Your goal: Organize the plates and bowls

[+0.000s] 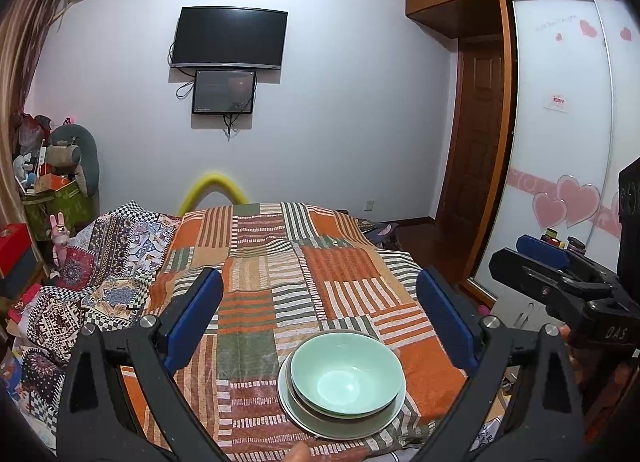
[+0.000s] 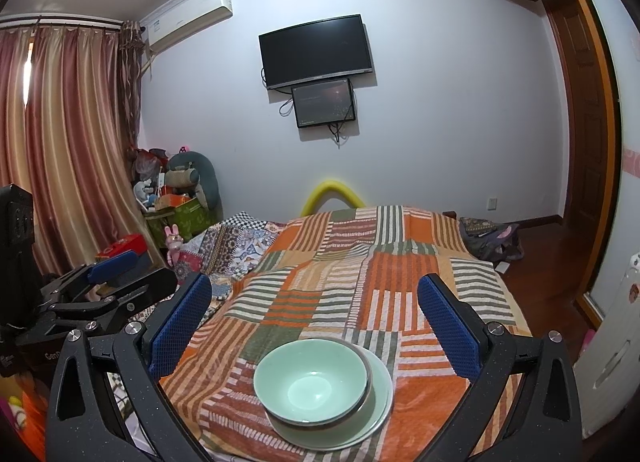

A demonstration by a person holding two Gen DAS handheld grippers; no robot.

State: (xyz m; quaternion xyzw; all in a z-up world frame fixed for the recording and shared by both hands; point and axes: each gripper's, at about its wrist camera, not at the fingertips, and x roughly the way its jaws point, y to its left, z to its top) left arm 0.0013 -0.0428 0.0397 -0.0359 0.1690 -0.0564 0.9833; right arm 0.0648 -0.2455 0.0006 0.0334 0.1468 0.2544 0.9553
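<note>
A pale green bowl is nested in a second bowl, and both rest on a pale green plate. The stack sits near the front edge of a table under an orange, green and white patchwork cloth. My left gripper hovers open above and behind the stack, holding nothing. My right gripper is likewise open and empty over the stack. Each gripper appears at the edge of the other's view: the right gripper and the left gripper.
A patterned quilt drapes over things left of the table. Boxes and soft toys pile up in the far left corner by the curtain. A wardrobe with sliding doors and a wooden door stand to the right. Two screens hang on the far wall.
</note>
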